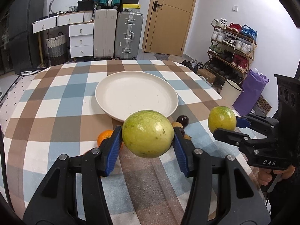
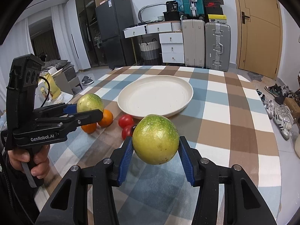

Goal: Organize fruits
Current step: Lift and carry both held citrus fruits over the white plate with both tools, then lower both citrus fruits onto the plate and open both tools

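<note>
Right now both grippers carry fruit above the checked tablecloth (image 1: 56,86), short of the white plate (image 1: 105,101). The left gripper (image 1: 148,140) is clenched on a large green-yellow fruit (image 1: 148,133), its blue pads pressing each side, and the fruit hangs clear of the cloth. The right gripper (image 2: 155,150) grips a second green fruit (image 2: 155,140) the same way, also lifted off the table.

From the right wrist view, the plate sits just beyond the held fruit and holds nothing yet. Nearer the person, between the grippers and the plate's near rim, lie two oranges (image 2: 105,118), touching each other, and two small red tomatoes (image 2: 126,121) side by side. From the left wrist view, a dark round fruit (image 1: 182,120) and some small brownish ones rest just beside the plate's edge.

The step in hand looks like the carry: both green fruits picked up and on their way to the plate. The next move likely calls for moving each gripper forward over the plate, lowering until the fruit rests inside the rim, then releasing. Round fruit may roll, so setting each one down low, apart from the other, seems wise.
</note>
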`<state>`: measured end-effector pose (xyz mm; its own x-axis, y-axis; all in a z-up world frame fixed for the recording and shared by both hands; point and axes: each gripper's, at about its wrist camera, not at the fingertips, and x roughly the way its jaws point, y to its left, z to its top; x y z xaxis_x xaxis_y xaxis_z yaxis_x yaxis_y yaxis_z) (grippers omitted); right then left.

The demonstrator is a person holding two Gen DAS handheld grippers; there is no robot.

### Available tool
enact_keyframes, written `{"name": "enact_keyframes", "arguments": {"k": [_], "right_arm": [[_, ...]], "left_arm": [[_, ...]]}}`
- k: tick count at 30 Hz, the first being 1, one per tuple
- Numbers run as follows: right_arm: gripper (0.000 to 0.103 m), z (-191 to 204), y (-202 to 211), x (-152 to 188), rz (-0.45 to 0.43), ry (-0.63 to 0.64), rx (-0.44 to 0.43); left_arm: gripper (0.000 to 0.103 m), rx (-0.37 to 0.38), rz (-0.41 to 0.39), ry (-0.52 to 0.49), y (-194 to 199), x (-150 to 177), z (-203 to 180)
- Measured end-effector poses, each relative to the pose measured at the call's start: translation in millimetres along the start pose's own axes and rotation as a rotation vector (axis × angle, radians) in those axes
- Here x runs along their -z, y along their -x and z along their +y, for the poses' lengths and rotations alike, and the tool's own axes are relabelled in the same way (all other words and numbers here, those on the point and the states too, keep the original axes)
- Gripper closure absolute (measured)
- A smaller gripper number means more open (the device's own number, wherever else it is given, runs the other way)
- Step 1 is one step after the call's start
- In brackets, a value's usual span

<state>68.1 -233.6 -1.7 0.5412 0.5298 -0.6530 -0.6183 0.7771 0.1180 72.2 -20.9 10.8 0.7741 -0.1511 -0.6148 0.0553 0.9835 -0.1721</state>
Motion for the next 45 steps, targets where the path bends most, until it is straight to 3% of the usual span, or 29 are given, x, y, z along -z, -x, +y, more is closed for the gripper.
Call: {"name": "enact_keyframes", "arguments": {"k": [25,33,45], "right_arm": [[0.054,-10.8,-29.8,-59.6,-0.104,-0.057,-0.043],[0.054,-14.8,-53.7,-71.3,-0.084,-0.04,-0.049],[0.054,-18.8,-89.1,-60.2,-0.016,-0.077,-0.053]], "left_arm": [[0.053,-0.037,-0.083,0.032,-35.8,-45.5,24.5],[0.053,-0.056,-0.071,0.038,-53.9,-55.4,31.9],[0.053,-0.069,-0.036,0.048,-78.1,-44.1,38.3]]}}
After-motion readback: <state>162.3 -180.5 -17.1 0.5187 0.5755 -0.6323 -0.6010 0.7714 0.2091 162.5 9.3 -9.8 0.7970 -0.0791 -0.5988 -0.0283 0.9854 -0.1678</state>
